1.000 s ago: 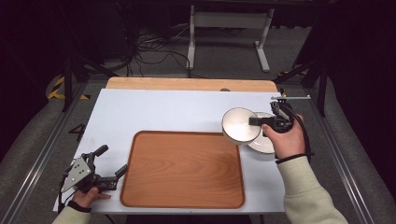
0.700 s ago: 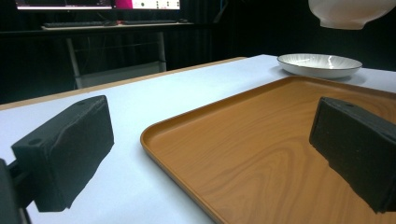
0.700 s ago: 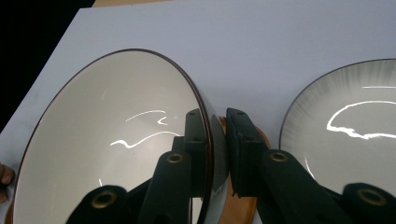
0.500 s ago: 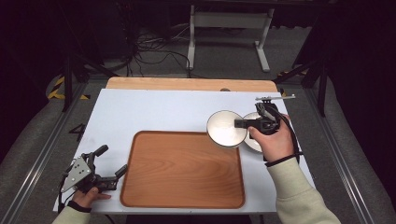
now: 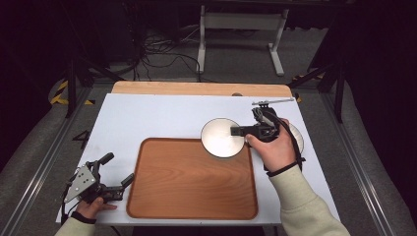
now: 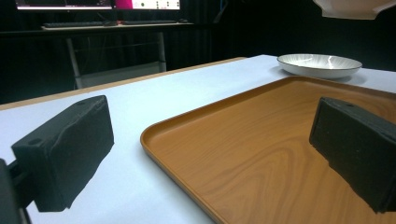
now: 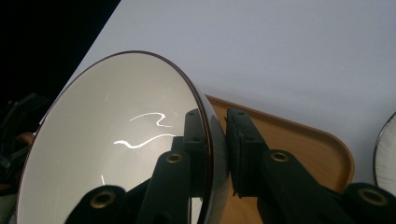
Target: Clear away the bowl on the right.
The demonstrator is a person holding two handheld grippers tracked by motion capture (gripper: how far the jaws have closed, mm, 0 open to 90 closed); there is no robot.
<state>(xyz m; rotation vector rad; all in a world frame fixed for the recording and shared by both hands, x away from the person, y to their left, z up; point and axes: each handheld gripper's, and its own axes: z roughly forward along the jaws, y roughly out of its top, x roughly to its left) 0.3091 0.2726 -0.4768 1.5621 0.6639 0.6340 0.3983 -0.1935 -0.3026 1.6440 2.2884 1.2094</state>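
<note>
Over the far corner of the wooden tray [image 5: 192, 182], the right gripper [image 7: 217, 140] carries a white bowl [image 5: 223, 137], fingers clenched on its rim (one inside, one outside) so it hangs steady for setting down. At the desk's [image 5: 147, 118] near-left corner the left gripper [image 5: 114, 169] rests, fingers released.

Left gripper [image 5: 116, 171] agape, right gripper [image 5: 235, 132] clamped

White-topped table [image 5: 147, 118] with a wooden tray [image 5: 192, 182] and a plate [image 6: 320, 64].
</note>
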